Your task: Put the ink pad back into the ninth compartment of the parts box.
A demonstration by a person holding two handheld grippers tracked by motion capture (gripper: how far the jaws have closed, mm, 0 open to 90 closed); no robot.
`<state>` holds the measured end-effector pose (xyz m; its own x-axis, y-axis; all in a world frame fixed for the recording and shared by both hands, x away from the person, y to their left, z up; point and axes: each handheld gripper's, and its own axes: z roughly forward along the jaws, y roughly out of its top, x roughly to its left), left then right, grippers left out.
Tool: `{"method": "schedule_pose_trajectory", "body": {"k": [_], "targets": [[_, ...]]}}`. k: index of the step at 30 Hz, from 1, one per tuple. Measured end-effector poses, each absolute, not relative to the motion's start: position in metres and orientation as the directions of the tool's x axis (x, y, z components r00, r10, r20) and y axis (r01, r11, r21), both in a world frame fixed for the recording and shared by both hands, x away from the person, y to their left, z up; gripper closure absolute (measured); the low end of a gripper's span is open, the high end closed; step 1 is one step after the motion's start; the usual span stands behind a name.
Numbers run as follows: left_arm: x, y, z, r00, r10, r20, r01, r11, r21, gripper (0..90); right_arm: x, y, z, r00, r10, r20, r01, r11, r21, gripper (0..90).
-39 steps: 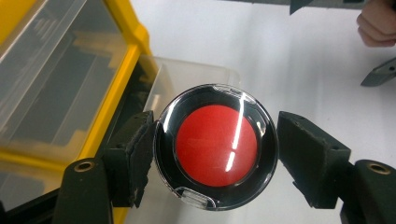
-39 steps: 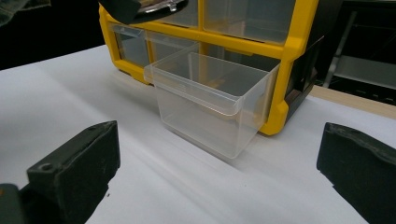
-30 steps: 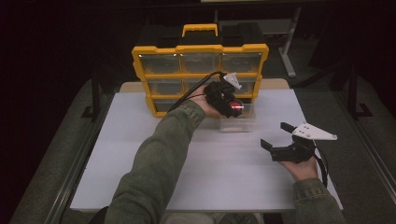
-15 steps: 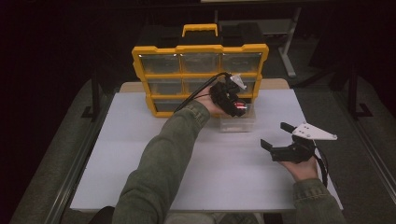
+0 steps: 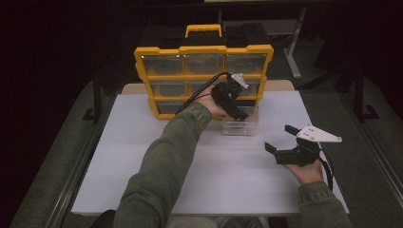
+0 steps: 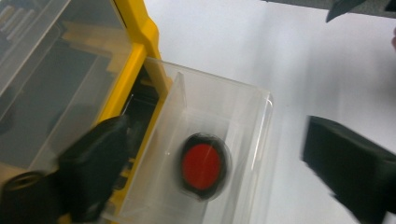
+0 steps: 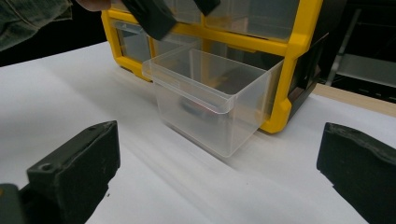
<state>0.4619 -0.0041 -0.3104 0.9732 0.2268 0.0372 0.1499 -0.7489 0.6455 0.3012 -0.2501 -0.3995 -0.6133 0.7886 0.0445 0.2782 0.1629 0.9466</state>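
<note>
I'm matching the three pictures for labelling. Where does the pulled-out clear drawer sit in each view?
High view: the clear drawer sits centre, at the foot of the yellow cabinet, partly under the left tool.
Left gripper view: the drawer fills the centre and holds a red-and-black disc.
Right gripper view: upper centre, sticking out of the cabinet's bottom row.
Shared landmark: the yellow cabinet frame.

Olive-green sleeves (image 5: 161,175) on both forearms. Left gripper (image 5: 236,105): black body, black cable (image 5: 199,92), grey three-cornered plate. Right gripper (image 5: 281,141): black, blocky matte jaws, grey plate (image 5: 319,135) with small holes, black cable.
</note>
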Motion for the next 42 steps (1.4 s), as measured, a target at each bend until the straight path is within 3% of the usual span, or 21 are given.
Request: {"method": "schedule_pose_trajectory", "body": {"k": [19,42], "targets": [[0.443,0.031,-0.295,0.969,0.24,0.06,0.121,-0.671,0.732,0.0,0.301,-0.251,-0.399,-0.608,0.793,0.041,0.274,0.162,0.948,0.0],[0.429,0.077,-0.297,0.961,0.271,0.049,0.141,-0.637,0.758,0.0,0.301,-0.25,-0.399,-0.604,0.797,0.033,0.278,0.171,0.945,0.0]]}}
